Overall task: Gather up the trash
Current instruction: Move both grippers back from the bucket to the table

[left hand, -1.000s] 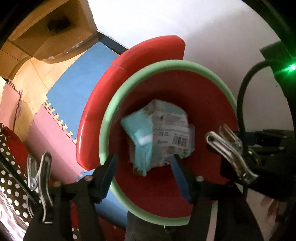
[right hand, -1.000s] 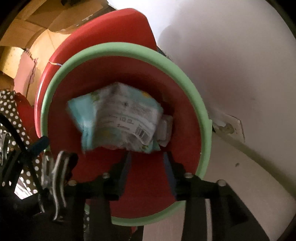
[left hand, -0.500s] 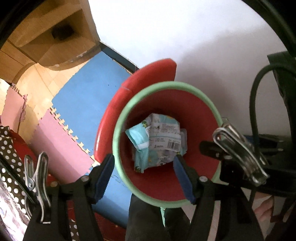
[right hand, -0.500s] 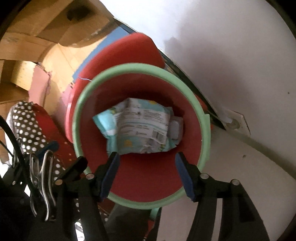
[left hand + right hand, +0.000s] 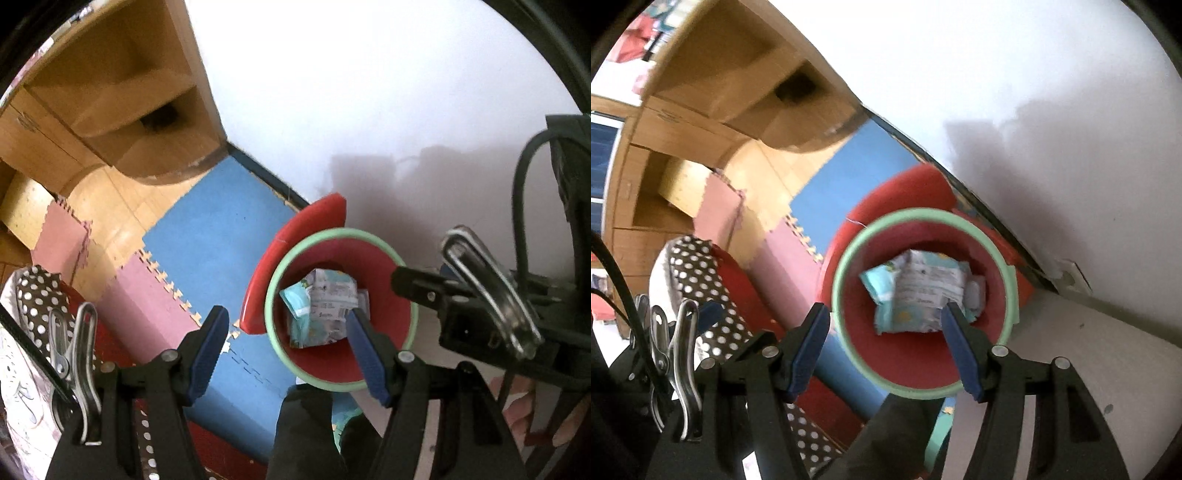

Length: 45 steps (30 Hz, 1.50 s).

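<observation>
I am holding my left gripper (image 5: 286,347) and right gripper (image 5: 882,345) open and empty. The wrapper (image 5: 321,314) is lying in the red bin (image 5: 341,234) at frame centre.

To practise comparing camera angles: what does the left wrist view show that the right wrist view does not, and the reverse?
Only the left wrist view shows the other handheld rig with its metal clip and fingers of a hand. Only the right wrist view shows a white wall plate and a window. Both share the red bin with its green rim, the crumpled wipes packet inside, blue and pink foam mats, and open, empty jaws.
</observation>
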### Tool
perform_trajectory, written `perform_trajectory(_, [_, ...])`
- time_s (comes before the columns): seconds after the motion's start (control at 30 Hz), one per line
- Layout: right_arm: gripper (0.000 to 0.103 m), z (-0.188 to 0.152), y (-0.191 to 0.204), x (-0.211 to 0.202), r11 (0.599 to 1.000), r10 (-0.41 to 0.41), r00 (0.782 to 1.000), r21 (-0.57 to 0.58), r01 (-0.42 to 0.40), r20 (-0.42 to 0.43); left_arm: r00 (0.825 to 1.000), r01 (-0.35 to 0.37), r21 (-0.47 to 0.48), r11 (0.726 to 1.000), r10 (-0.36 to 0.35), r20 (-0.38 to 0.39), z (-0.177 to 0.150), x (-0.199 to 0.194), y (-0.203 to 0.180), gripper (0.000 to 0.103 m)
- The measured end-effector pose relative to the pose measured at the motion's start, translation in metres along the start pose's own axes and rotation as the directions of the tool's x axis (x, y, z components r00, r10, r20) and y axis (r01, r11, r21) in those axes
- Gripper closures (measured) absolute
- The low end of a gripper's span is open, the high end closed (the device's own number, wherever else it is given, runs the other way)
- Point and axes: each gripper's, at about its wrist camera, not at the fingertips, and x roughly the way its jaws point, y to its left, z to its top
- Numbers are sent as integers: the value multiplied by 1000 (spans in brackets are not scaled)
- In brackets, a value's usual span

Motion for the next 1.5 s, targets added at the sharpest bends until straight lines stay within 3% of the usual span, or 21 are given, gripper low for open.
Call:
perform_trajectory(0.2, [39, -19, 12, -54, 998, 68, 991, 1, -69, 118, 999, -8, 4, 1000, 8, 44, -2, -52, -10, 33])
perform_trajectory(0.5, [39, -56, 17, -131, 987, 152, 962, 19, -160, 227, 993, -50, 16, 999, 49, 104, -20, -134, -39, 33])
perform_trajectory(0.77, [39, -108, 5, -201, 983, 157, 931, 37, -179, 328, 988, -30, 63, 998, 20, 154, -50, -191, -86, 33])
perform_trajectory(0.97, [39, -146, -19, -245, 984, 143, 907, 44, -174, 396, 982, -2, 96, 995, -17, 190, -70, -219, -123, 33])
perform_trajectory(1.2, [38, -177, -47, -276, 982, 139, 884, 51, -180, 446, 981, 30, 113, 993, -51, 188, -89, -226, -158, 33])
perform_trajectory(1.5, [38, -216, -88, -303, 983, 112, 871, 73, -167, 478, 979, 63, 158, 985, -92, 183, -121, -231, -213, 33])
